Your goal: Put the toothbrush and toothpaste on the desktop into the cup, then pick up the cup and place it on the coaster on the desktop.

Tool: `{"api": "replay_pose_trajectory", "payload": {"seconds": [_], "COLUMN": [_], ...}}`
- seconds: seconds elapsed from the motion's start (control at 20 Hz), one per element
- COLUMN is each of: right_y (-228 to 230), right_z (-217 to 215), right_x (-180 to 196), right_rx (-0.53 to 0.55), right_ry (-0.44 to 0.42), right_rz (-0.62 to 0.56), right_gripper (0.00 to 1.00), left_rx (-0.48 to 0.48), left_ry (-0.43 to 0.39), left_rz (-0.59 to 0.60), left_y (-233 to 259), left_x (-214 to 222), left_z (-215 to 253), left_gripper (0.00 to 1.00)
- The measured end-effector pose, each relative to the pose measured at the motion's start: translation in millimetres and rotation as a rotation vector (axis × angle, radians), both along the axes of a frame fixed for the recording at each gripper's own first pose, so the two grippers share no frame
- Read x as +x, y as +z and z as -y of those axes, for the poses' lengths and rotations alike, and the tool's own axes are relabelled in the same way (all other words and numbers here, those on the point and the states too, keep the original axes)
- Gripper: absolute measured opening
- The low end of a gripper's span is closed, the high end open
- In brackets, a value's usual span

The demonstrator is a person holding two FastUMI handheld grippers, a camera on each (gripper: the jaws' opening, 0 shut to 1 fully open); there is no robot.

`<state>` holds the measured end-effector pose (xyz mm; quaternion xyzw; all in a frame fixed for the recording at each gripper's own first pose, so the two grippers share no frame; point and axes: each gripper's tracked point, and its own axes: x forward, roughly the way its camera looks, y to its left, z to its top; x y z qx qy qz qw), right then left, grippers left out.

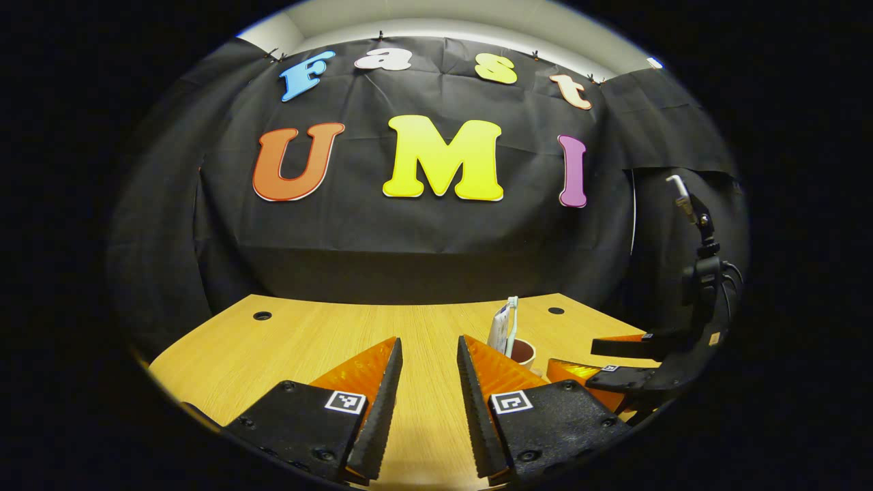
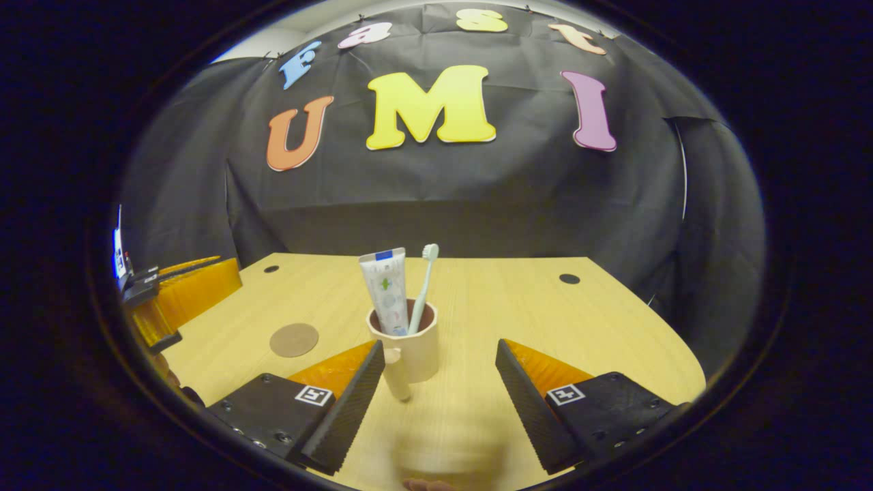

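Note:
A cream cup (image 2: 408, 351) with a handle toward me stands on the wooden desktop (image 2: 477, 300). A white toothpaste tube (image 2: 387, 290) and a pale toothbrush (image 2: 423, 286) stand upright inside it. My right gripper (image 2: 436, 382) is open, its fingers spread wide just in front of the cup, not touching it. A round brown coaster (image 2: 294, 339) lies flat to the cup's left. In the left gripper view my left gripper (image 1: 428, 382) is open over bare wood; the cup (image 1: 524, 352) with toothpaste (image 1: 500, 326) and toothbrush (image 1: 512, 320) peeks behind its right finger.
Round cable holes (image 2: 569, 278) sit near the desk's far corners. The other gripper (image 1: 648, 361) shows at the right of the left gripper view, and the left one (image 2: 170, 293) at the left edge of the right gripper view. The desk edge curves near me.

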<state>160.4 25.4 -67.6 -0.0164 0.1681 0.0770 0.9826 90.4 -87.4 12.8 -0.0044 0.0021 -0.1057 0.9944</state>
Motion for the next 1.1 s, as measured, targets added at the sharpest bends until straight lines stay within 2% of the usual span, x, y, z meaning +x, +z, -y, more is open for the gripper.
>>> {"api": "replay_pose_trajectory", "payload": {"seconds": [0.3, 0.45, 0.5, 0.6, 0.7, 0.8, 0.9, 1.0, 1.1], "right_y": [-11, -23, -27, -37, -51, -63, -73, -79, -90], "right_z": [-16, -20, -20, -24, -27, -23, -24, -24, -25], "right_x": [25, 38, 44, 51, 54, 54, 54, 53, 50], "right_rx": [-0.045, -0.119, -0.141, -0.137, -0.132, -0.18, -0.209, -0.238, -0.234], "right_ry": [-0.007, 0.005, 0.007, 0.009, -0.003, -0.02, -0.025, -0.022, -0.045], "right_rz": [-0.124, -0.251, -0.295, -0.39, -0.496, -0.587, -0.641, -0.697, -0.762], "right_gripper": [0.97, 1.0, 0.98, 0.98, 0.99, 0.98, 0.99, 0.98, 0.94], "left_rx": [0.025, 0.045, 0.051, 0.053, 0.049, 0.042, 0.037, 0.031, 0.029], "left_ry": [0.034, 0.036, 0.046, 0.052, 0.051, 0.064, 0.08, 0.087, 0.085], "left_rz": [0.024, 0.053, 0.066, 0.08, 0.067, 0.043, 0.011, 0.001, -0.009], "left_y": [-16, -21, -23, -28, -38, -48, -60, -66, -72], "left_x": [-36, -51, -55, -63, -68, -70, -71, -72, -73], "left_z": [-33, -44, -49, -54, -56, -59, -63, -65, -69], "left_gripper": [0.63, 0.67, 0.7, 0.77, 0.8, 0.82, 0.85, 0.94, 0.95]}}
